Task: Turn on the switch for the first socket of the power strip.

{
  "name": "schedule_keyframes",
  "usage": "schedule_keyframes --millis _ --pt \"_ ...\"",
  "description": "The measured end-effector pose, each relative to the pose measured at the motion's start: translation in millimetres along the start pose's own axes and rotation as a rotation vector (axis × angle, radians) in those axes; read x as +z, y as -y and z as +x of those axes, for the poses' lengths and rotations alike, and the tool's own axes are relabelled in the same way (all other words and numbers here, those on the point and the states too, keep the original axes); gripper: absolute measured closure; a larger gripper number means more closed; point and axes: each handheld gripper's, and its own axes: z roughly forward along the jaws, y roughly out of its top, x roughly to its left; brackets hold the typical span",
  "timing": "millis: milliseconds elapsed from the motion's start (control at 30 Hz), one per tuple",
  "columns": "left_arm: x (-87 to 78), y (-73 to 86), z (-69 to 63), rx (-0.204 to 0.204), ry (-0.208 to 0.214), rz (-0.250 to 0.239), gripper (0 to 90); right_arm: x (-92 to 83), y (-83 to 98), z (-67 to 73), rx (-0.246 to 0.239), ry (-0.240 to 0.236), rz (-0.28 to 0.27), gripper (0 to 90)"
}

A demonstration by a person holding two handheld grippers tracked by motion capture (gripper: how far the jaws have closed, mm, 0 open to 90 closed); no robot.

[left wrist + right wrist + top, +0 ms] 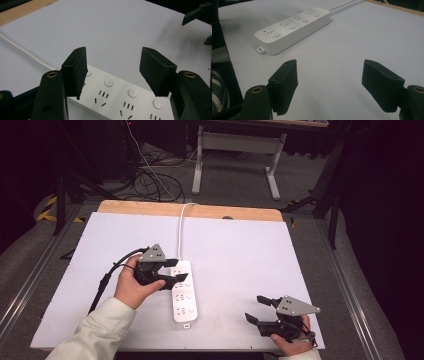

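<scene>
- Left tool (177,270): jaws partly open, straddling the cable end of the power strip (183,292), not gripping.
- Right tool (256,309): open, empty, well apart on the tabletop (240,250).

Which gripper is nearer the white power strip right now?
Left. The left gripper hangs with open jaws over the cable end of the power strip. The right gripper sits apart, off to the strip's right near the table's front edge, jaws open.

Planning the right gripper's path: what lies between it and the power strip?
Nothing: in the right gripper view, bare white table runs from the right gripper to the power strip.
</scene>
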Motion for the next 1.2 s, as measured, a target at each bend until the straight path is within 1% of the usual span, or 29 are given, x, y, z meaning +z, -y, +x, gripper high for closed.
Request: schedule_keyframes --millis 133,200,300,400,467,533,600,633,700,733,833,867,1100,1167,1200 --pt "5.8 1.3 1.1 0.004 0.005 -0.008 41.1 -0.1 0.0 0.1 0.000 0.000 0.000 29.3" --pt "8.6 1.9 2.6 0.010 -0.003 -0.010 42.7 -0.2 0.0 0.1 0.000 0.000 -0.001 29.3" --pt "11.7 2.8 5.6 0.005 0.001 -0.003 50.6 -0.1 0.0 0.1 -0.001 -0.001 -0.001 29.3" --pt "16.1 3.9 9.6 0.002 0.010 0.009 60.6 -0.1 -0.1 0.3 -0.001 -0.002 -0.002 29.3" --pt "19.7 4.5 11.6 0.002 0.015 0.017 69.3 -0.2 -0.1 0.3 -0.002 -0.002 -0.002 29.3" --pt "22.3 5.0 13.5 0.007 0.001 0.022 76.8 -0.2 0.0 0.2 -0.001 -0.002 -0.001 29.3" --pt "24.0 5.8 15.9 0.002 -0.006 0.025 86.9 -0.2 0.0 0.1 -0.001 -0.003 -0.001 29.3" --pt "25.0 6.2 16.9 -0.009 -0.005 0.022 89.9 -0.2 0.0 0.0 -0.001 -0.004 -0.001 29.3" --pt "26.1 6.6 19.9 -0.002 -0.009 0.025 90.0 -0.4 0.1 -0.2 0.000 -0.006 -0.002 29.3" --pt "27.6 7.0 20.3 -0.013 -0.001 0.026 90.0 -0.3 0.1 -0.3 0.000 -0.007 -0.002 29.3" --pt "32.0 8.0 21.6 -0.020 -0.011 0.034 90.0 0.0 0.2 -0.2 -0.001 -0.006 -0.001 29.3" --pt "33.2 8.4 22.2 -0.024 -0.004 0.035 90.0 0.0 0.2 -0.1 -0.002 -0.008 0.000 29.3" --pt "46.8 11.3 27.1 -0.079 0.004 0.066 90.0 0.1 0.3 -0.1 -0.003 -0.007 0.000 29.3" --pt "50.5 11.9 28.2 -0.084 -0.004 0.074 90.0 0.0 0.3 -0.1 -0.003 -0.008 0.000 29.3" --pt "52.1 12.0 29.2 -0.079 -0.006 0.080 90.0 0.0 0.3 -0.2 -0.003 -0.007 0.000 29.3"
